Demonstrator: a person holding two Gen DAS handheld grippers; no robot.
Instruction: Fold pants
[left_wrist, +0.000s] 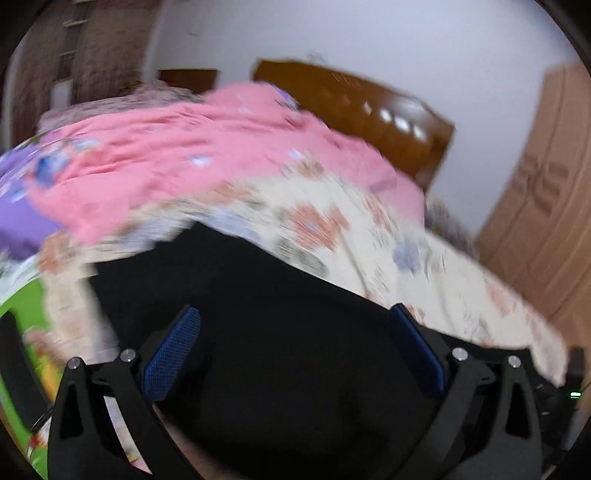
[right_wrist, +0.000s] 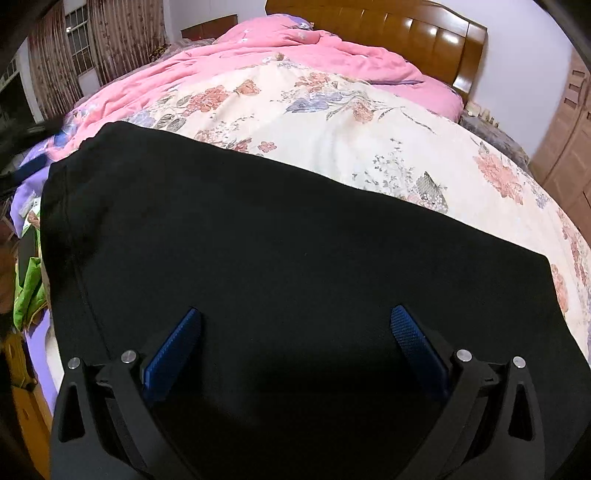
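Note:
Black pants (right_wrist: 258, 251) lie spread flat on a cream floral bedspread (right_wrist: 332, 122). In the right wrist view they fill the lower half of the frame. My right gripper (right_wrist: 295, 332) is open and empty, its blue pads (right_wrist: 173, 354) wide apart just above the black cloth. In the blurred left wrist view the pants (left_wrist: 277, 332) lie under my left gripper (left_wrist: 295, 332), which is also open and empty with its blue pads (left_wrist: 417, 350) wide apart. The near edge of the pants is hidden below both grippers.
A pink quilt (right_wrist: 277, 48) is bunched at the far end of the bed against a wooden headboard (right_wrist: 406, 29). A wooden wardrobe (left_wrist: 546, 206) stands at the right. Green cloth (right_wrist: 29, 291) and purple sheet lie at the bed's left edge. Curtained window (right_wrist: 81, 40) at far left.

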